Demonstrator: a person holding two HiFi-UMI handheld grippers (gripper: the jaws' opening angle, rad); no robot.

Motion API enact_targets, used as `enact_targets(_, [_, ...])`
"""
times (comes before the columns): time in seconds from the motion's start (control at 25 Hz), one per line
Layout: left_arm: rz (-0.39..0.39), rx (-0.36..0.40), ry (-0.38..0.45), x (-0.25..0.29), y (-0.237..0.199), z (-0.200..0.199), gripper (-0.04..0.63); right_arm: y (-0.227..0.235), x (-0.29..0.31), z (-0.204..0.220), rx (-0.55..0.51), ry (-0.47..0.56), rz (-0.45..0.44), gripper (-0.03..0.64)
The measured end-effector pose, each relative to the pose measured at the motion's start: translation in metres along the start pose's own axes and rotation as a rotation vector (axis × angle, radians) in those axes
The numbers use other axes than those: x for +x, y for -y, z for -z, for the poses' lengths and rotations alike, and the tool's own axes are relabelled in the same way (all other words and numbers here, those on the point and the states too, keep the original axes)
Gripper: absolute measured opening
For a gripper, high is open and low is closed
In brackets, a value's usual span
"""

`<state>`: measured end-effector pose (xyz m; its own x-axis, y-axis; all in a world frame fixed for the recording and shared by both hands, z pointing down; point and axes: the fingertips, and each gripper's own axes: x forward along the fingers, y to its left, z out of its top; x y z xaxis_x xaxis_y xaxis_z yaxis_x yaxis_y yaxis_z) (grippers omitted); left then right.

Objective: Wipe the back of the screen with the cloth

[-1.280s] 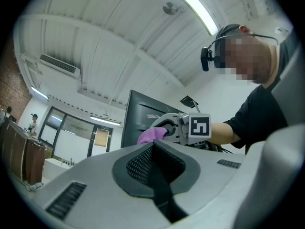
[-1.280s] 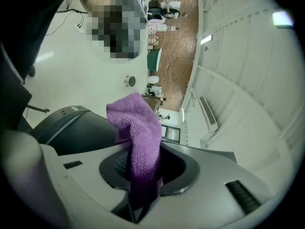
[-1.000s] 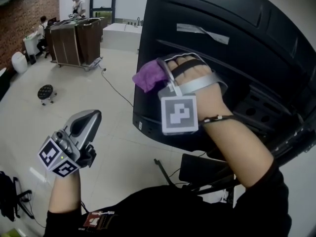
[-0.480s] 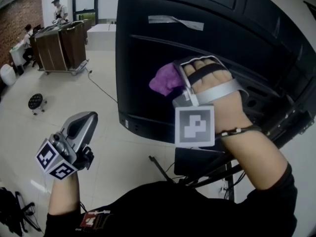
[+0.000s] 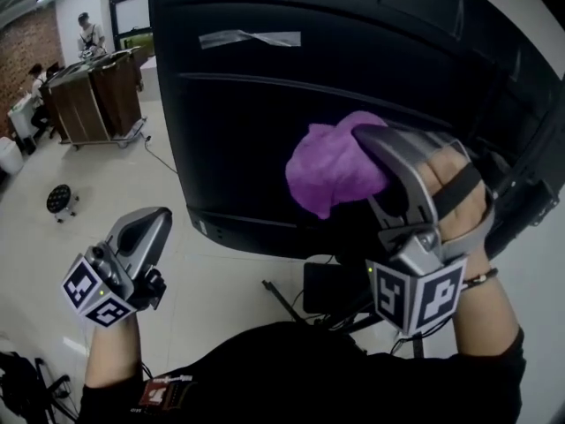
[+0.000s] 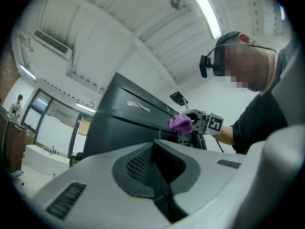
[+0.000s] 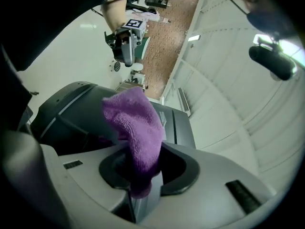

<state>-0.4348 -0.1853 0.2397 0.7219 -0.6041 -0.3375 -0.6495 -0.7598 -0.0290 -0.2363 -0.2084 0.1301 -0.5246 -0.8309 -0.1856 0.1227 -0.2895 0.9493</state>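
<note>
Fingers (image 7: 209,175) of right gripper (image 7: 143,187) clamp cloth (image 7: 136,123) near screen's (image 5: 247,131) lower edge

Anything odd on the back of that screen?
Only a wrinkled strip of pale tape stuck on the upper back panel of the screen; nothing else stands out.

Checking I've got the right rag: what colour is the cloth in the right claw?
Purple; the cloth shows clearest in the right gripper view, pinched in the right claw.
</note>
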Motion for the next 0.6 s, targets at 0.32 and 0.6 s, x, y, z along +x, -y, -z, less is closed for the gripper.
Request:
enact_targets(0.32, [0.037,0.0,-0.002,0.044,0.034,0.007,-0.005,-0.015,-0.044,0.057,-0.026,-0.084,-0.059,0.1])
enact_targets(0.6, [0.058,-0.014,-0.001,0.075,0.056,0.018,-0.005,-0.02,-0.074,0.101,-0.059,-0.188,-0.135,0.098])
